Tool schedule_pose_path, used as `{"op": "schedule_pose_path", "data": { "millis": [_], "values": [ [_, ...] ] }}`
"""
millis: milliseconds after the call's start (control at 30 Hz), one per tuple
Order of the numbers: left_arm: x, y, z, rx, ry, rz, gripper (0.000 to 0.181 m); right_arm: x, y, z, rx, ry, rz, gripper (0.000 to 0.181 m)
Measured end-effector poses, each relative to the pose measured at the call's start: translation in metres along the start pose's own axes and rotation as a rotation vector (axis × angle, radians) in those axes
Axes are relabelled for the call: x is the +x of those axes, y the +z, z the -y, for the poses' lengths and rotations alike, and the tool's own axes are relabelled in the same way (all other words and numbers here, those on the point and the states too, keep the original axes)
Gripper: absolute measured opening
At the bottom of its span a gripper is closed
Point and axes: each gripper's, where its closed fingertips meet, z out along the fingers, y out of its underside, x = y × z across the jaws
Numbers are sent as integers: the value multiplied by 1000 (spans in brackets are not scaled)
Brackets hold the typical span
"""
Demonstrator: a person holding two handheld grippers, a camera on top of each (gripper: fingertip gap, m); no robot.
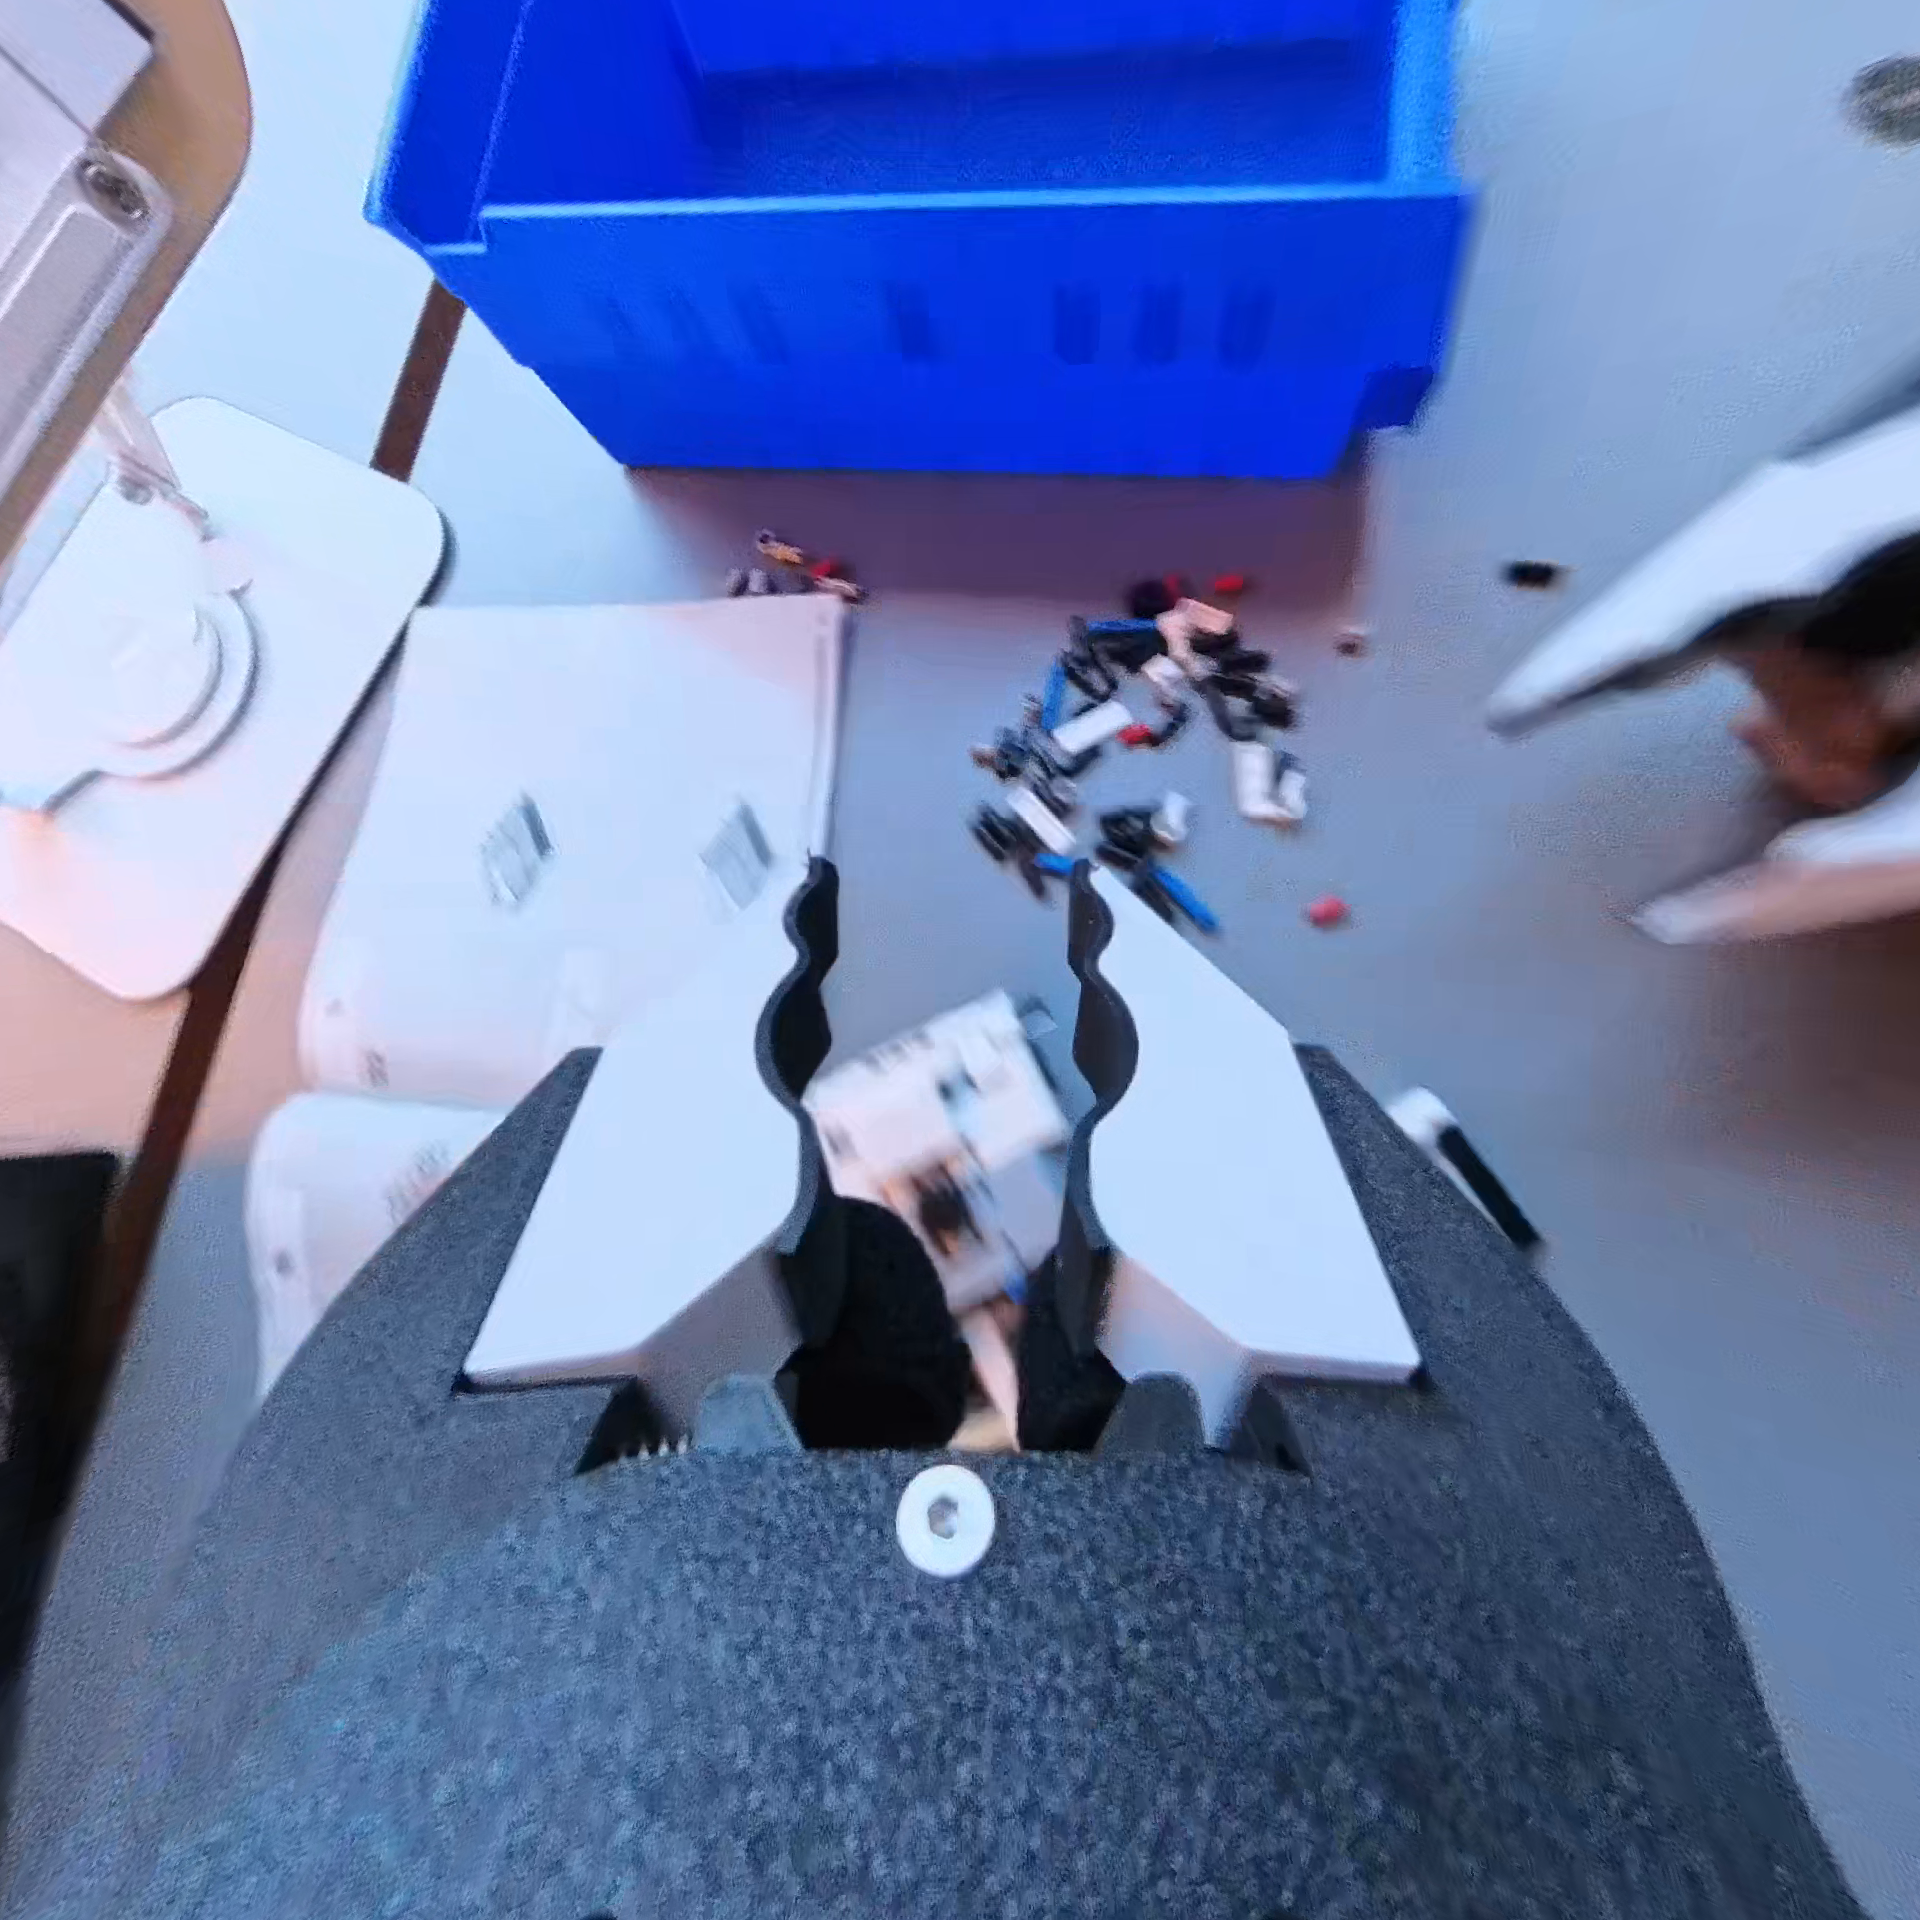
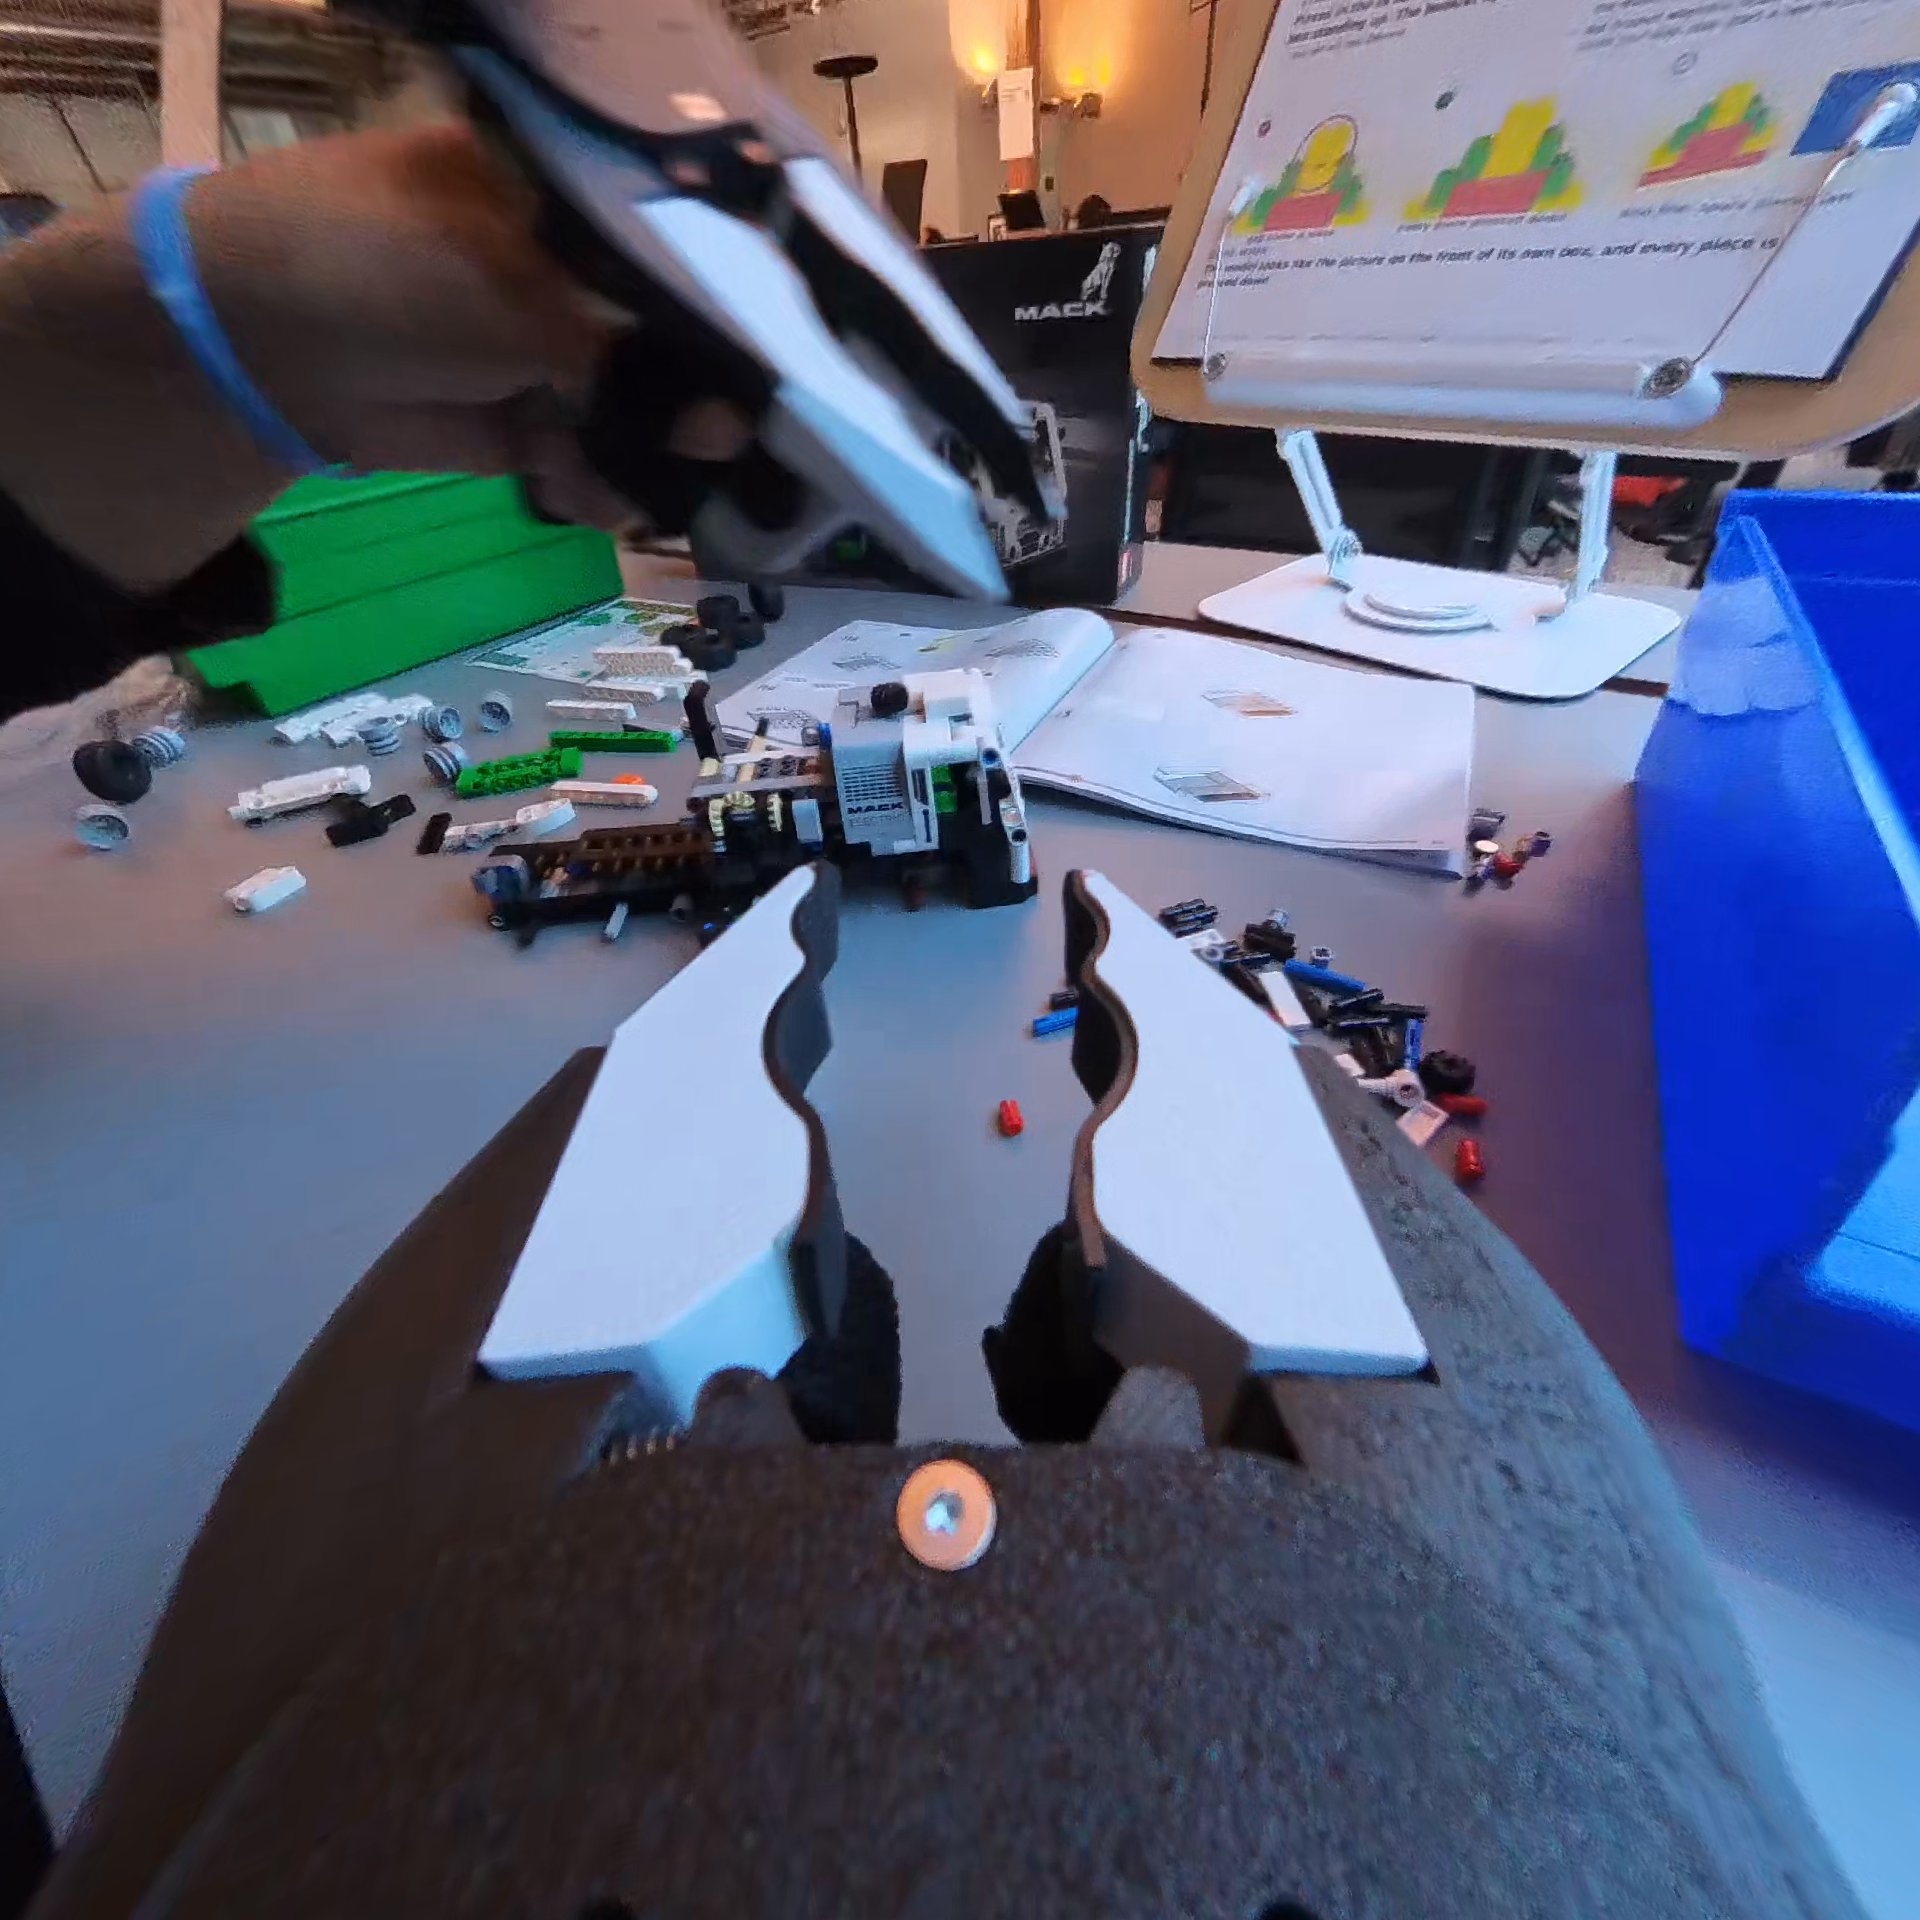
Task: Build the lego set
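A partly built truck model [image 2: 831, 821], grey and white cab on a black chassis, stands mid-table; it shows blurred under my left gripper in the left wrist view [image 1: 935, 1122]. My left gripper [image 1: 951, 883] is open and empty, held up in the air above the model, and also shows in the right wrist view [image 2: 1013, 520]. My right gripper [image 2: 948, 904] is open and empty, low over the table just in front of the model; it also shows in the left wrist view [image 1: 1579, 821]. A pile of small black, blue and red pins [image 2: 1330, 1018] lies right of it.
An open instruction booklet [image 2: 1195, 727] lies behind the model. A blue bin [image 2: 1787, 935] stands at the right and a green bin [image 2: 416, 561] at the back left. Loose white and green pieces [image 2: 416, 769] and wheels lie left. A sheet stand [image 2: 1455, 613] and a black box [image 2: 1070, 395] are behind.
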Motion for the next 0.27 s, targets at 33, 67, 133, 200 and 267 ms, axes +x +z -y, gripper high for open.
{"op": "schedule_pose_path", "data": {
  "millis": [33, 67, 133, 200, 267],
  "values": [
    [-14, 18, 8, -37, 0, 8, 44, 0, 0, 0, 3, 11, 12, 44],
    [-26, 38, 14, -68, -20, 7, 46, -1, 0, 0, 7, 22, 29, 44],
    [-43, 77, 20, -127, -87, -18, 50, 0, 2, -1, 2, 35, 36, 46],
    [-54, 111, 17, -190, -104, -21, 54, -1, 3, -4, -11, 59, 53, 47],
    [-61, 136, 11, -242, -78, 8, 58, 0, 2, -5, -11, 80, 61, 47]
  ]
}}
